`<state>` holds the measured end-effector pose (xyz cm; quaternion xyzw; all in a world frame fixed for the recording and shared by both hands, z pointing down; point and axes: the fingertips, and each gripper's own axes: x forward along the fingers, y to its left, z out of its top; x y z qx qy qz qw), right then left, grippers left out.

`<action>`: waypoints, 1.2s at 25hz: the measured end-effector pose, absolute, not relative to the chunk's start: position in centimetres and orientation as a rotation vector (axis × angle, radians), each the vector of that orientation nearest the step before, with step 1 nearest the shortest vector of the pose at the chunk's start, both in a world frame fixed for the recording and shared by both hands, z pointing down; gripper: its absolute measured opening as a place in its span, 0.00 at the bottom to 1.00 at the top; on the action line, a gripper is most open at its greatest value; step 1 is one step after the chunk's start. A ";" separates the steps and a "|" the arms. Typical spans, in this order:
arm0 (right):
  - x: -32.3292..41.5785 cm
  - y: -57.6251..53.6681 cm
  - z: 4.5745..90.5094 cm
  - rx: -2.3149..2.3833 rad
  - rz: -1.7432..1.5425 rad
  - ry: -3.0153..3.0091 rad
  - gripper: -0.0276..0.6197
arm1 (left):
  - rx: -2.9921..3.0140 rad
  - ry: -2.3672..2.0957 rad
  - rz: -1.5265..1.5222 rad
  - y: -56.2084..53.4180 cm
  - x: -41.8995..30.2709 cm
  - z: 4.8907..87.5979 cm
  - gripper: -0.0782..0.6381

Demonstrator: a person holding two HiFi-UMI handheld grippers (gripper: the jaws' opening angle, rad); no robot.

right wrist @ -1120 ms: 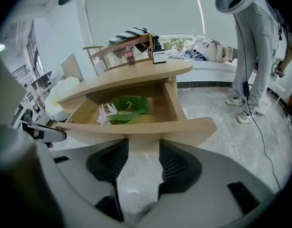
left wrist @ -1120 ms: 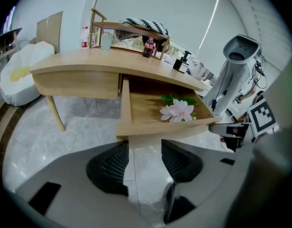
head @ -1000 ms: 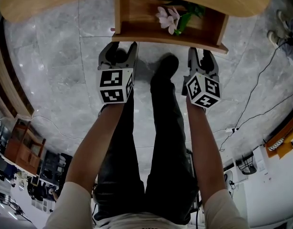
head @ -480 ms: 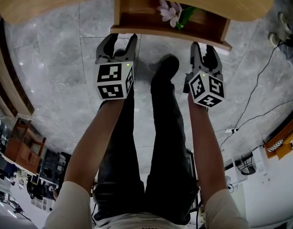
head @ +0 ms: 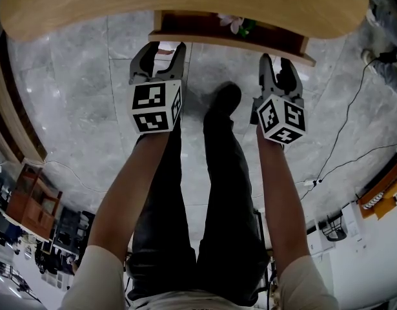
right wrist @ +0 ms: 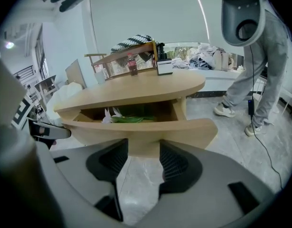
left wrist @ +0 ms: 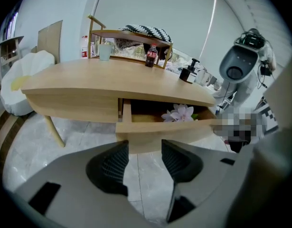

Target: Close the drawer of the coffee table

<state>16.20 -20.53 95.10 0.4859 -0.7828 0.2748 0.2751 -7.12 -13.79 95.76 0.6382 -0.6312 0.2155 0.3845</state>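
Observation:
The wooden coffee table [head: 185, 2] fills the top of the head view, and its drawer [head: 230, 41] sticks out a short way beneath the top. A pink flower [head: 232, 22] with green leaves lies inside the drawer. My left gripper [head: 159, 49] is open, with its tips at the left end of the drawer front [left wrist: 164, 129]. At the right end my right gripper [head: 276, 63] is also open and against the drawer front [right wrist: 136, 132]. Nothing is between the jaws of either gripper [left wrist: 145, 148] [right wrist: 143, 148]. The flower [left wrist: 181, 113] [right wrist: 110, 115] shows in both gripper views.
A wooden rack [left wrist: 129, 37], a dark bottle [left wrist: 150, 57] and a cup [left wrist: 104, 51] stand on the table top. My legs and a shoe [head: 223, 99] are between the grippers. A person in grey [right wrist: 262, 65] stands to the right, with a cable [head: 343, 121] on the floor.
The drawer has slid farther in under the table top, so less of the flower shows. Both grippers moved forward with the drawer front.

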 end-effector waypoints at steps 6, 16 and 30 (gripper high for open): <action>15.5 -22.4 95.1 1.271 0.632 -2.153 0.39 | 1.680 -1.664 0.544 -15.9 -7.8 95.7 0.43; 14.7 -24.6 95.2 1.255 0.480 -2.222 0.39 | 1.791 -1.746 0.527 -18.3 -8.6 95.7 0.43; 13.6 -27.3 95.2 1.232 0.326 -2.276 0.40 | 1.900 -1.778 0.539 -21.1 -9.5 95.5 0.43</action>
